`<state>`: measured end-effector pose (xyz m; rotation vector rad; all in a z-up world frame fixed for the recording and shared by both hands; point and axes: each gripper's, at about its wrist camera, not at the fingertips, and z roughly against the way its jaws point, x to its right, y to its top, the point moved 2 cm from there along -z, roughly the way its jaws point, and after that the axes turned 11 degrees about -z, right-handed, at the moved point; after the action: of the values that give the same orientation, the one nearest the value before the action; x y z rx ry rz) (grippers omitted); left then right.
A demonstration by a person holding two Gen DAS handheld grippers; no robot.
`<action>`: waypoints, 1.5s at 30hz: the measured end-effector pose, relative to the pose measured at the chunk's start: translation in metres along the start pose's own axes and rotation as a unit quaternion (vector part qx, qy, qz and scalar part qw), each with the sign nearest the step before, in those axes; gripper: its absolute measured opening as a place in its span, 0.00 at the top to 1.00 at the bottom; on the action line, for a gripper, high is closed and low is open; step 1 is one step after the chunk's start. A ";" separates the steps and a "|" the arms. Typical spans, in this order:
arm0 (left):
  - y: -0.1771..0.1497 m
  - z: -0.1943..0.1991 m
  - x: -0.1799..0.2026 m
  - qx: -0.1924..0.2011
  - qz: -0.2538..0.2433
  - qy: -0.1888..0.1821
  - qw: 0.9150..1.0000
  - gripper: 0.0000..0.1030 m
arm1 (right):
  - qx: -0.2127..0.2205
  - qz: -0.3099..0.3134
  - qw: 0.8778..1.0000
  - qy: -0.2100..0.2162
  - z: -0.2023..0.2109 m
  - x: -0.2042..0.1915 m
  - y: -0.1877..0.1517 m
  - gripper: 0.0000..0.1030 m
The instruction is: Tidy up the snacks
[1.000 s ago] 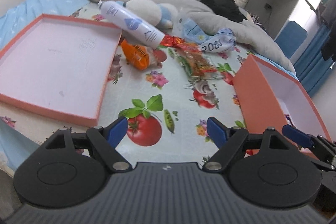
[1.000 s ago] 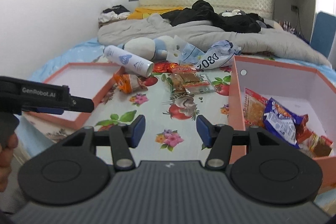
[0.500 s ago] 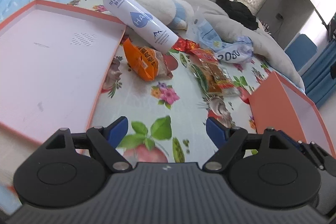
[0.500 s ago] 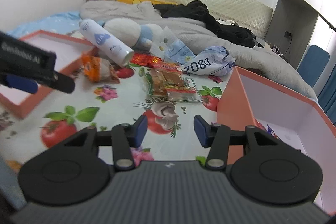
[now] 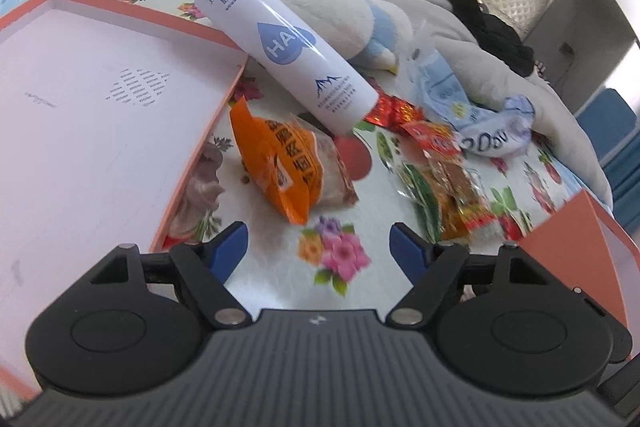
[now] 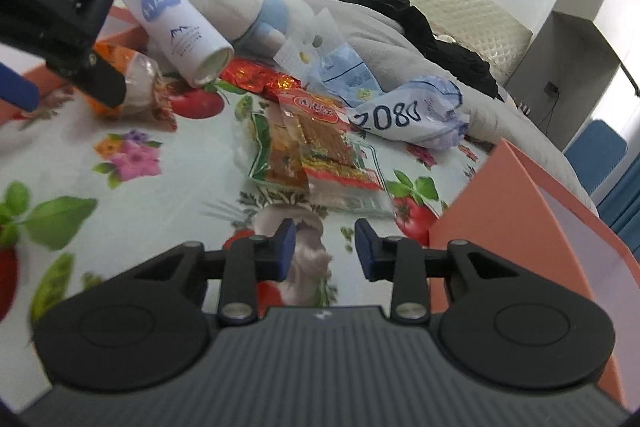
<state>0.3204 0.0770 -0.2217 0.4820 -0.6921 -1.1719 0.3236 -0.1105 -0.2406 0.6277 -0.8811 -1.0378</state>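
Note:
An orange snack bag (image 5: 280, 167) lies on the fruit-print cloth, just ahead of my left gripper (image 5: 318, 247), which is open and empty. In the right wrist view the same bag (image 6: 136, 83) sits partly behind a finger (image 6: 102, 83) of the left gripper. A stack of clear snack packets (image 6: 312, 155) lies a short way ahead of my right gripper (image 6: 325, 243). Its jaws are closing with nothing between them. Red foil candy wrappers (image 6: 256, 75) lie beyond the stack. The orange box (image 6: 520, 219) stands at the right.
A white spray bottle (image 5: 288, 55) leans on the rim of the shallow orange lid (image 5: 80, 107) at the left. A plush toy (image 5: 332, 11), a crumpled blue-white bag marked 2080 (image 6: 408, 115), a grey blanket and dark clothes crowd the back.
Both grippers have moved forward and down toward the snacks, which now look larger. The right jaws have narrowed. The left gripper has come in over the orange bag in the right view.

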 end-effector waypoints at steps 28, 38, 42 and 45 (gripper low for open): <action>0.001 -0.013 -0.010 0.024 0.009 0.008 1.000 0.63 | 0.028 0.127 0.990 -0.047 -0.002 -0.028 -0.006 0.98; -0.053 0.045 -0.011 0.001 0.020 -0.020 1.000 0.69 | 0.033 0.145 0.988 -0.037 0.073 -0.030 -0.025 0.97; -0.075 0.072 -0.013 -0.007 0.021 -0.034 0.999 0.69 | 0.025 0.144 0.989 -0.026 0.107 -0.031 -0.041 0.97; -0.088 0.088 -0.013 -0.015 0.018 -0.048 0.999 0.69 | 0.010 0.130 0.991 -0.007 0.133 -0.029 -0.054 0.97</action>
<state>0.1958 0.0608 -0.2219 0.3889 -0.7618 -1.1763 0.1783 -0.1106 -0.2242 0.5070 -0.9597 -0.8003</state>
